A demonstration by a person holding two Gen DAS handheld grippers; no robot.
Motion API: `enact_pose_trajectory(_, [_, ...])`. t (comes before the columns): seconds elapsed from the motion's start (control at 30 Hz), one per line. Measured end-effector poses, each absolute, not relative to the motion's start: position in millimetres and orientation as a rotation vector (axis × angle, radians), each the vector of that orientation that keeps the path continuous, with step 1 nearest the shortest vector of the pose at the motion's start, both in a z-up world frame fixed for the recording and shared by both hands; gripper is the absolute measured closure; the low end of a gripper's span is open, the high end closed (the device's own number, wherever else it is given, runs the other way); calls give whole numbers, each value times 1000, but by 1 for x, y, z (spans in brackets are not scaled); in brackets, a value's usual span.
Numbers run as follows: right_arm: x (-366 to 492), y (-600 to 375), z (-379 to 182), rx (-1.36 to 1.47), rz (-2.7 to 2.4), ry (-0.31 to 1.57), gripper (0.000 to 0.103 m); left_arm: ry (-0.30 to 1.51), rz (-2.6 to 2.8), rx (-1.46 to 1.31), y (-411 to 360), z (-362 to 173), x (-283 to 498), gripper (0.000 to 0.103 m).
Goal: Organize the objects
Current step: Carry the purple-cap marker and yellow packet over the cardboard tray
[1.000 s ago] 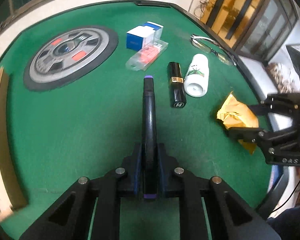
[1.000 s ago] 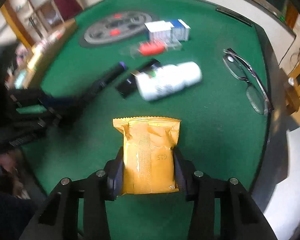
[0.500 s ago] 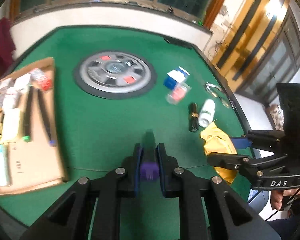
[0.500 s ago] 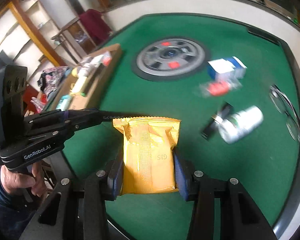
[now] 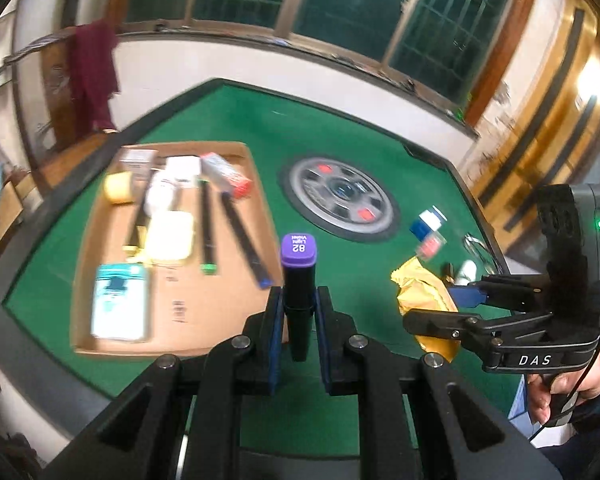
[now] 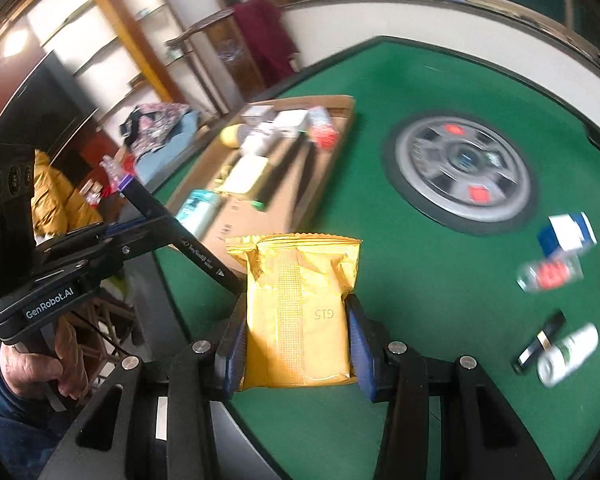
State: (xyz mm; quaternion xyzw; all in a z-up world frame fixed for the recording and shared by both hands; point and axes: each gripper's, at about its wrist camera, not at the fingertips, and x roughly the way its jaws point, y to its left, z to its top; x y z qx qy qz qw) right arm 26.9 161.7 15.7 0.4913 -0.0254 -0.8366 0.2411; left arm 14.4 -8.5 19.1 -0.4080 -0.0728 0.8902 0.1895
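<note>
My left gripper [image 5: 298, 308] is shut on a black marker with a purple cap [image 5: 298, 276], held above the near edge of the green table. My right gripper [image 6: 296, 320] is shut on a yellow snack packet [image 6: 296, 304]. In the left wrist view the right gripper [image 5: 452, 304] shows at the right with the packet [image 5: 420, 292]. The right wrist view shows the left gripper [image 6: 112, 236] at the left, the marker [image 6: 172, 228] sticking out of it. A cardboard tray [image 5: 216, 300] holding several items lies on the table's left part.
A grey wheel-shaped disc [image 5: 340, 196] sits mid-table. On the right lie a blue-white box [image 6: 568, 232], a clear case with red contents [image 6: 548, 274], a black tube [image 6: 540, 340], a white bottle [image 6: 568, 354] and glasses [image 5: 476, 244]. Each gripper is held by a hand [image 6: 40, 368].
Both grippers rose and swung left, away from the loose items on the right, toward the cardboard tray. The marker and the packet stay gripped.
</note>
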Motion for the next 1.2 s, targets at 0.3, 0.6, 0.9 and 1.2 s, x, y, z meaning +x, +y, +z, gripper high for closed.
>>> enact_pose_trajectory(0.3, [3,103,28,1295,-2216,18,54,-282,2622,-1117,-65,29,22,88])
enact_pose_trajectory(0.6, [-15,52,24,1296,-2177,83,54,-329,2655,-1137,-98,22,14,86])
enact_pose_trajectory(0.9, [-32,33,9,1344,-2170,68,54,-348,2654,-1151,-114,14,-8,85])
enact_pose_trajectory(1.2, [-56,31,-13,1411,-2186,46,54,-355,2619,-1213,-125,-6,-35,85])
